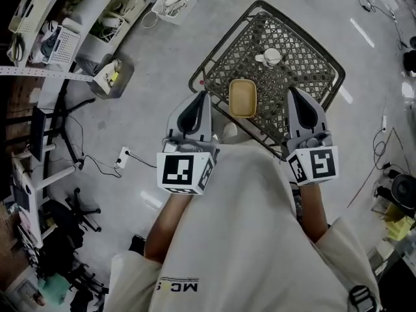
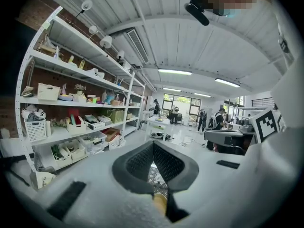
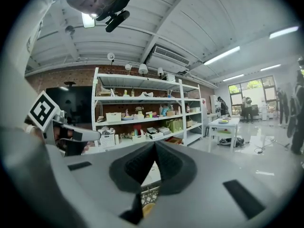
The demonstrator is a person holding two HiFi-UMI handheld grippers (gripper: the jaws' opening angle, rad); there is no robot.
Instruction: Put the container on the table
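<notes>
Seen from above, a person holds the left gripper (image 1: 200, 103) and the right gripper (image 1: 294, 99) level over a lattice table (image 1: 305, 64); the container (image 1: 242, 97), a shallow tan tub, sits flat on the mesh between the two tips, just beyond them and touching neither. Each gripper's own view shows its jaws pressed together at the tip with nothing pinched; through the gap below the tips only mesh and a sliver of the tub appear. A white cup (image 1: 271, 57) stands farther out on the table, past the container and nearer the right gripper's side, apart from it. The tub lies near the table's near edge, probably because that is the closest stable patch within reach; the grippers flank it at even height (a posture that suits either a two-sided lift or a clean release). Judged from how things lie, the container is already on the table, and no grip on it is in place; shelving fills the background of both gripper views.
</notes>
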